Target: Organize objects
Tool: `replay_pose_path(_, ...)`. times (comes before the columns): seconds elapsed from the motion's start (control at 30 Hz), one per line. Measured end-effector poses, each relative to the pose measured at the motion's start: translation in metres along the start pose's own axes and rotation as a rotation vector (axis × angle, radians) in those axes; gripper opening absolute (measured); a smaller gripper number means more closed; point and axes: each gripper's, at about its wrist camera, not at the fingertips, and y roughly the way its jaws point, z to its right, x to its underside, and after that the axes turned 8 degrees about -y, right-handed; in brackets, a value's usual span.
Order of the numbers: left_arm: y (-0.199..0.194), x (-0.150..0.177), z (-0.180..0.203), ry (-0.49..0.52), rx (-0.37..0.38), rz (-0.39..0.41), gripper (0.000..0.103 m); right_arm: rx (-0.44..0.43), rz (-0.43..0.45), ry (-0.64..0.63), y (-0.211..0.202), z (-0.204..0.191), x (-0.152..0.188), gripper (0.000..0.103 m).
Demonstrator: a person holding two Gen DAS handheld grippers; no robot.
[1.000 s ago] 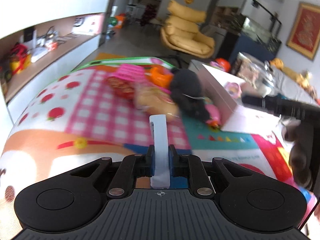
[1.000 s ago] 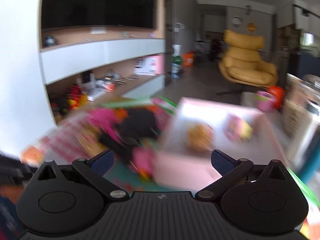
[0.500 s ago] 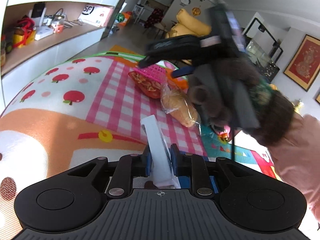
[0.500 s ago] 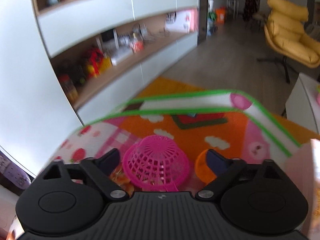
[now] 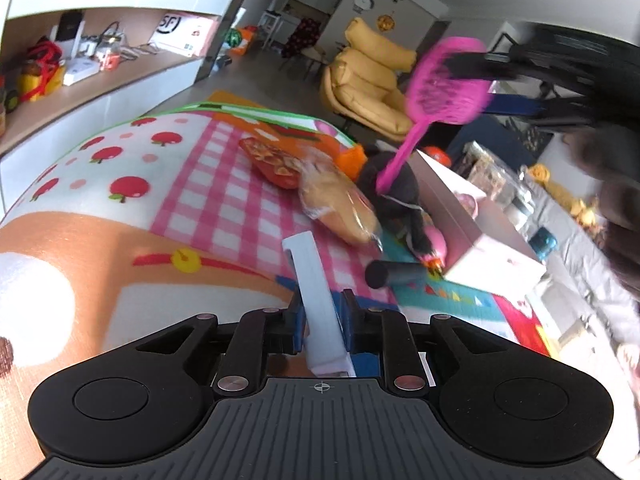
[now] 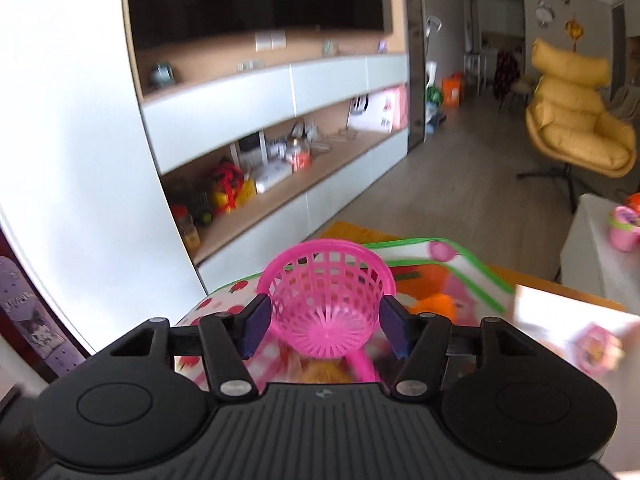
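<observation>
Left wrist: left tongs (image 5: 322, 326) clamped on a pale blue flat piece (image 5: 316, 300), upright between the pads. Open pink box (image 5: 476, 236) on the play mat (image 5: 120, 200) holds a small pink item; bagged bread (image 5: 340, 208) just beside it. "SF" readable on shelf box (image 5: 180, 32).

Right wrist: right tongs (image 6: 326, 322) closing, pads against the pink mesh basket (image 6: 326, 300), empty, raised above the mat, handle hanging down.

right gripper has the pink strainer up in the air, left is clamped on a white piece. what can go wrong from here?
1. The right gripper is closing on the strainer across its round, flexible mesh bowl; it could squirt out or deform.
2. Its long handle hangs low over the black plush and may snag it on the way to the box.
3. The left gripper pinches only the bottom of the white piece; it could pivot.
</observation>
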Motion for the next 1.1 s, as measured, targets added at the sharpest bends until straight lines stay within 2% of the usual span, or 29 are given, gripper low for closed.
replay_pose_path(0.27,-0.014,0.014,0.057,0.153,0.035,-0.036,0.020,0.091,0.084,0.092,-0.147,0.036,0.082,0.059)
replay_pose_path(0.43,-0.009,0.008,0.111,0.221,0.132,-0.054,0.020,0.181,0.119,0.151,-0.207,0.062,0.122,0.059)
replay_pose_path(0.53,0.005,0.008,0.142,0.265,0.158,-0.051,0.020,0.220,0.159,0.181,-0.228,0.076,0.144,0.059)
replay_pose_path(0.63,0.025,0.011,0.156,0.256,0.151,-0.068,0.019,0.174,0.141,0.269,-0.225,0.090,0.171,0.059)
replay_pose_path(0.67,0.028,0.013,0.157,0.252,0.150,-0.073,0.005,0.172,0.122,0.286,-0.220,0.092,0.180,0.059)
replay_pose_path(0.73,0.033,0.016,0.158,0.256,0.140,-0.079,0.006,0.172,0.083,0.305,-0.209,0.096,0.197,0.059)
replay_pose_path(0.8,0.032,0.017,0.154,0.259,0.130,-0.083,0.006,0.120,0.071,0.334,-0.199,0.100,0.211,0.059)
replay_pose_path(0.93,0.028,0.013,0.147,0.257,0.108,-0.075,0.006,0.055,0.027,0.377,-0.169,0.099,0.215,0.043)
replay_pose_path(1.1,0.021,0.021,0.145,0.325,0.102,-0.109,0.009,0.024,-0.036,0.362,-0.139,0.089,0.213,0.043)
